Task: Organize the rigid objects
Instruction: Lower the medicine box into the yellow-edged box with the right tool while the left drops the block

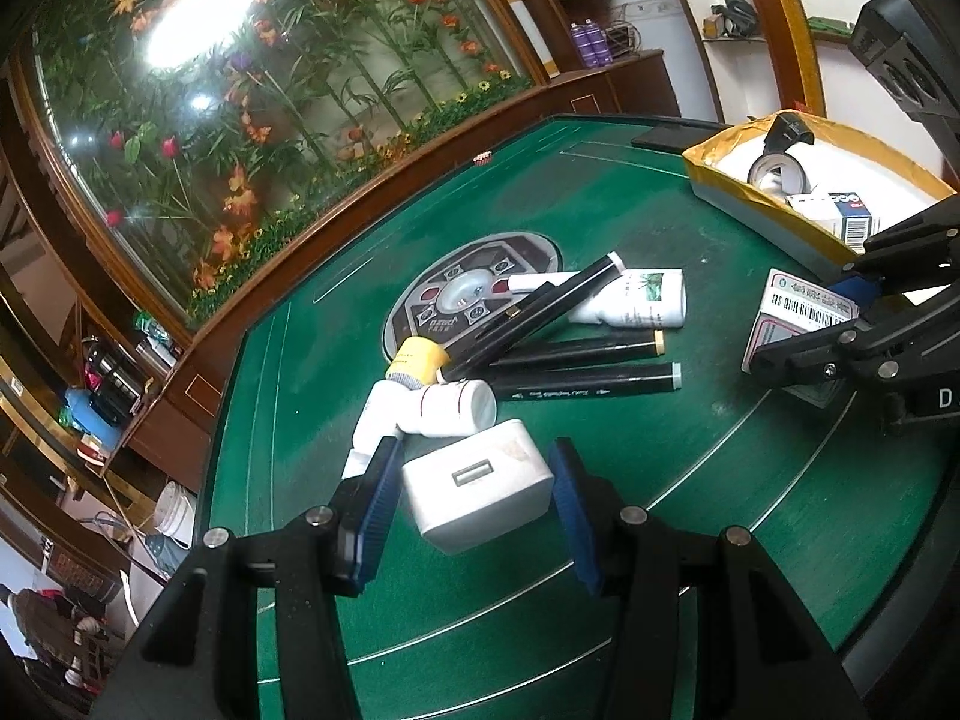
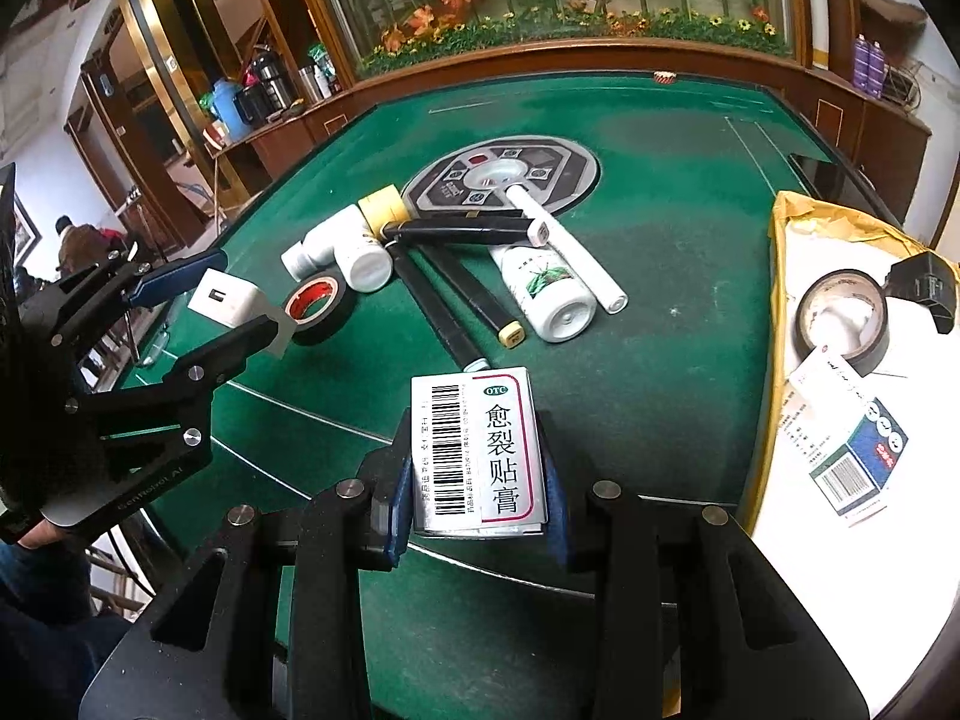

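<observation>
My left gripper (image 1: 474,498) is open around a white USB charger block (image 1: 477,489); its blue pads stand a little off both sides. It shows in the right wrist view (image 2: 225,297) too. My right gripper (image 2: 477,489) is shut on a silver medicine box with a barcode (image 2: 477,450), held above the green table; the box also shows in the left wrist view (image 1: 792,324). A pile of black markers (image 2: 450,306), white bottles (image 2: 549,288), a yellow tape roll (image 2: 384,207) and a black tape roll (image 2: 315,303) lies mid-table.
A yellow-rimmed box (image 2: 780,300) at the right holds a tape roll (image 2: 840,327), a black clip and a blue carton (image 2: 858,450). A round control panel (image 2: 504,174) sits in the green table (image 2: 660,240). A flower display lines the far edge.
</observation>
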Motion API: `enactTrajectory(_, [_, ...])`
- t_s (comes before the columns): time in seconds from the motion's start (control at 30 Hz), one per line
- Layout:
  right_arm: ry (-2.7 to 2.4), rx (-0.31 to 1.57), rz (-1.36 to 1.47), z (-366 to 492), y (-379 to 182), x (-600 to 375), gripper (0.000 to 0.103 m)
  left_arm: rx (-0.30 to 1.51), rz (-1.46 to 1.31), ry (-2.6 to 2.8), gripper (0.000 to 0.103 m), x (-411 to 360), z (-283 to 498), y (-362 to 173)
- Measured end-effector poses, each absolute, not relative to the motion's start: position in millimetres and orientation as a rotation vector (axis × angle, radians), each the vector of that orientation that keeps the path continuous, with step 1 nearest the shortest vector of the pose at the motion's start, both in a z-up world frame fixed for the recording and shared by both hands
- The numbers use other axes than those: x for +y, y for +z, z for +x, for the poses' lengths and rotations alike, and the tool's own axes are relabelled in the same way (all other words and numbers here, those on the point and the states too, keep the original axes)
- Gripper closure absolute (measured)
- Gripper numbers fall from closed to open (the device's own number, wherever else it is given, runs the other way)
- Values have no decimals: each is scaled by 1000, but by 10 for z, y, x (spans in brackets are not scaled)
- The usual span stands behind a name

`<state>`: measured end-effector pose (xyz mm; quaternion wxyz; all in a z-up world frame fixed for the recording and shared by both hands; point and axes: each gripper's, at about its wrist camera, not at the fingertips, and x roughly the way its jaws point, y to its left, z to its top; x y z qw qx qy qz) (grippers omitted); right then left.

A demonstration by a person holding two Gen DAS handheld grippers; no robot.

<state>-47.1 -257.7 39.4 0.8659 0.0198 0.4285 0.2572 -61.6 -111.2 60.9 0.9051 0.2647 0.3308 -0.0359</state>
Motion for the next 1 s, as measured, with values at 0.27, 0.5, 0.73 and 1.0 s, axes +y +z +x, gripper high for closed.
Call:
enactTrajectory(0.27, [495, 846, 100, -471, 512, -2909, 68, 706, 423, -212, 53, -1238, -529, 781])
enactTrajectory(0.5, [365, 788, 158, -532, 634, -3534, 68, 695, 245, -458, 52, -1551, -454, 983])
enactTrajectory(0.73, [172, 782, 227, -549, 614, -4261, 68, 744, 148, -697, 53, -2263, -404, 929])
enactTrajectory(1.0, [80, 861, 203, -526, 455, -4471, 68, 779, 224, -783, 54, -2885, -518, 708])
